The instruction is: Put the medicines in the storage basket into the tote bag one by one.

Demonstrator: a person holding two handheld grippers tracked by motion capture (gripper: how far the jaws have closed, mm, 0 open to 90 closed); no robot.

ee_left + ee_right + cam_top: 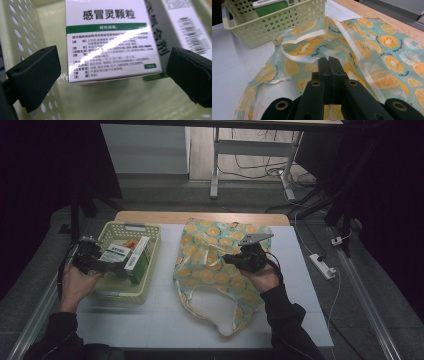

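- The left gripper [92, 257] is hanging over the pale yellow basket [111, 231] at the table's left end, its jaws spread wide on either side of a white medicine box [112, 40] with a green band, and the pads are not touching it.
- That box is lying inside the basket, just beside a second carton with a barcode [185, 25]; it is likely light and stiff, with glossy card that may slip, so the two long flat sides are the places to pinch, gently enough not to dent them.
- The white table [165, 320] is lying bare between basket and bag.
- The fruit-print bag [215, 270] is lying flat and crumpled at the middle, soft and limp; its pale bound edge [294, 41] is looking like the firmest hold.
- The right gripper [235, 260] is resting over the bag with its jaws pressed together; whether fabric is caught between them I cannot tell.
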